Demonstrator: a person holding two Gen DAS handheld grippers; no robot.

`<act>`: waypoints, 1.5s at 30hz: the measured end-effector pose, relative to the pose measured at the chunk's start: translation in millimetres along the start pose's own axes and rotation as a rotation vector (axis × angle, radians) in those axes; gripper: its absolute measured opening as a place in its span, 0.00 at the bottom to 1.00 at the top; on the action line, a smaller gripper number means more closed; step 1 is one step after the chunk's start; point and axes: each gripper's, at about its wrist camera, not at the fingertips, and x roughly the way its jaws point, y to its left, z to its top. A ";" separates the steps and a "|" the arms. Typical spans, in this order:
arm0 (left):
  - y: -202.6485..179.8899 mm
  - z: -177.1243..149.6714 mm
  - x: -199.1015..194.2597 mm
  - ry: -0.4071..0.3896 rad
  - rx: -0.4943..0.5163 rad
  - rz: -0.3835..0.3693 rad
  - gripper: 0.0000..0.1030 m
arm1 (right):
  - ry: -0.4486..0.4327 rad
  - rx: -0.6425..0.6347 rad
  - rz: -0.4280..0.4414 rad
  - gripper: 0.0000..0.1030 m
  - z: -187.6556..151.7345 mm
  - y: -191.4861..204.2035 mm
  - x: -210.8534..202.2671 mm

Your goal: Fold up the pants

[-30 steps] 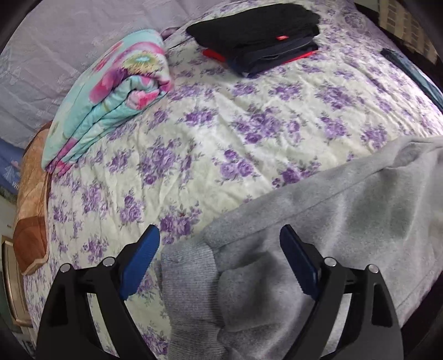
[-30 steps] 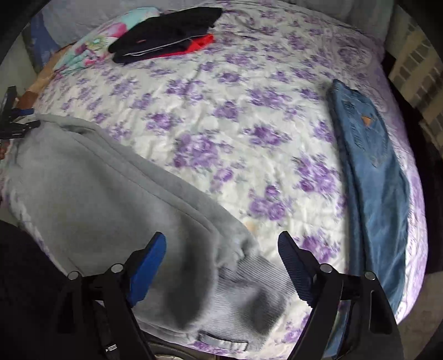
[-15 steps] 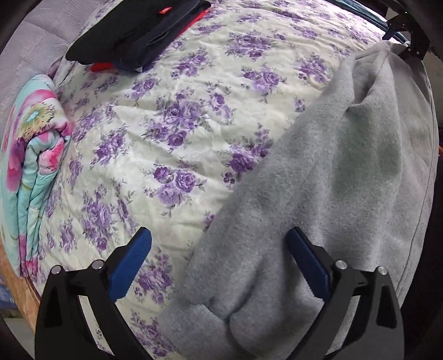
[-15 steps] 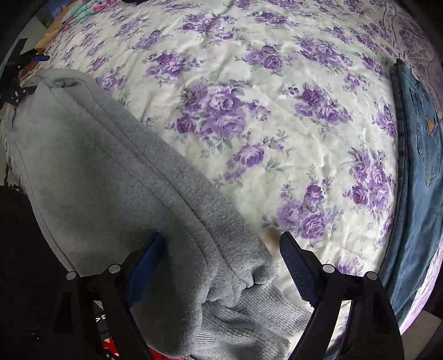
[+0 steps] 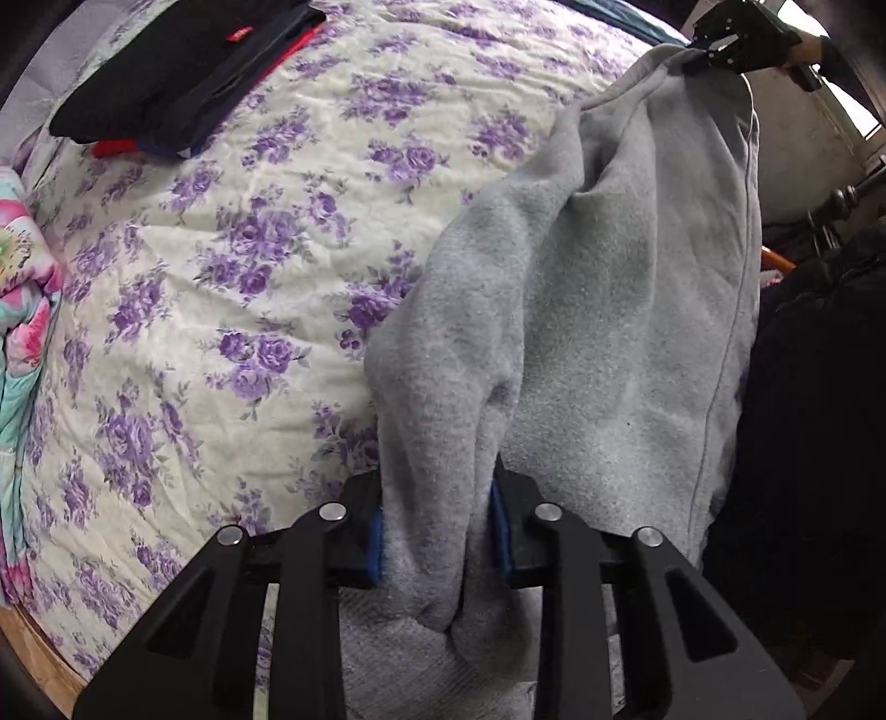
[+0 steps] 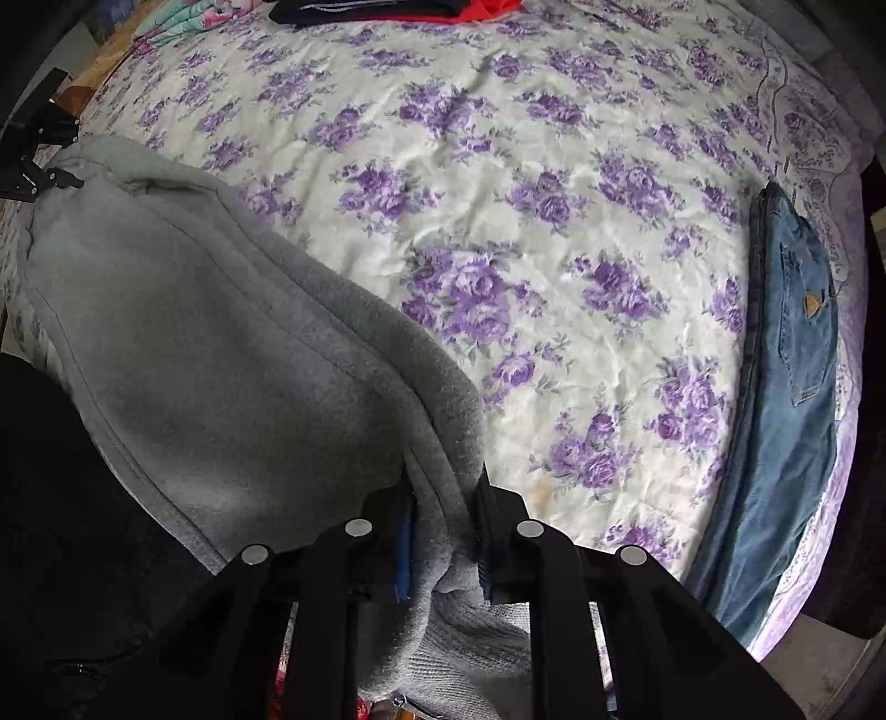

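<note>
The grey sweatpants (image 5: 598,288) lie along the near edge of a bed with a purple-flowered cover (image 5: 232,238). My left gripper (image 5: 437,531) is shut on a bunched fold of the grey fabric near one ribbed end. My right gripper (image 6: 443,531) is shut on the pants (image 6: 210,343) near the other ribbed cuff (image 6: 470,653). Each gripper shows at the far end of the other's view: the right one (image 5: 736,39) and the left one (image 6: 39,160).
A stack of folded black and red clothes (image 5: 183,77) lies at the far side of the bed. A folded floral blanket (image 5: 22,310) lies at the left. Folded blue jeans (image 6: 786,387) lie along the right edge. A dark-clothed person (image 5: 819,443) stands by the bed.
Both grippers have closed from wide open onto the grey pants, one at each end. The fabric is now bunched up between the blue pads.
</note>
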 end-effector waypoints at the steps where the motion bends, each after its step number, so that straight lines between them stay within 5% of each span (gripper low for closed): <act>1: 3.8 -5.0 -8.4 -0.027 -0.025 -0.002 0.26 | -0.012 -0.008 -0.001 0.17 5.9 -0.1 -7.5; 8: 61.3 -21.0 -41.7 -0.174 -0.222 0.047 0.33 | -0.134 -0.010 -0.006 0.17 73.7 -49.8 -15.0; 9: 75.9 -16.4 -30.3 -0.149 -0.266 0.061 0.44 | -0.124 0.013 -0.022 0.26 86.2 -58.6 0.0; 11: 100.2 -7.7 1.3 -0.023 -0.355 0.078 0.49 | -0.079 0.060 -0.135 0.46 110.2 -66.7 32.1; 14: 100.7 -5.7 -4.9 -0.012 -0.328 0.117 0.54 | -0.056 -0.038 -0.223 0.48 131.4 -51.1 45.6; 16: 93.1 -15.5 -28.8 -0.049 -0.311 0.157 0.55 | -0.112 -0.048 -0.097 0.58 140.7 -36.5 25.6; 18: 89.4 -31.4 -54.7 -0.085 -0.338 0.181 0.59 | -0.168 -0.057 0.125 0.67 157.4 -13.3 5.7; 21: 77.5 -48.5 -85.5 -0.152 -0.390 0.192 0.64 | -0.216 -0.086 0.488 0.71 196.1 34.9 -3.6; 24: 51.7 -47.0 -90.8 -0.251 -0.428 0.156 0.72 | -0.186 -0.128 0.722 0.72 240.0 88.4 16.2; 26: 33.9 -42.0 -73.6 -0.267 -0.440 0.126 0.73 | -0.111 -0.186 0.723 0.72 261.6 118.7 40.6; 29: 20.8 -48.8 -23.2 -0.152 -0.477 0.126 0.73 | -0.025 -0.285 0.638 0.72 269.6 147.0 72.0; 31: 21.0 -62.6 0.1 -0.102 -0.514 0.141 0.73 | 0.080 -0.298 0.664 0.74 264.8 157.0 88.3; 36: 19.5 -73.7 -6.0 -0.177 -0.576 0.135 0.74 | 0.155 -0.569 0.660 0.84 236.3 193.4 72.5; 40: 19.5 -71.1 -5.3 -0.160 -0.580 0.150 0.74 | 0.050 -0.380 0.684 0.84 276.8 169.8 78.9; 43: 20.3 -68.5 -5.5 -0.150 -0.585 0.160 0.74 | 0.092 -0.293 0.763 0.84 290.8 172.2 104.1; 45: 21.2 -69.0 -5.6 -0.149 -0.589 0.163 0.74 | 0.087 -0.277 0.825 0.97 290.9 182.2 113.1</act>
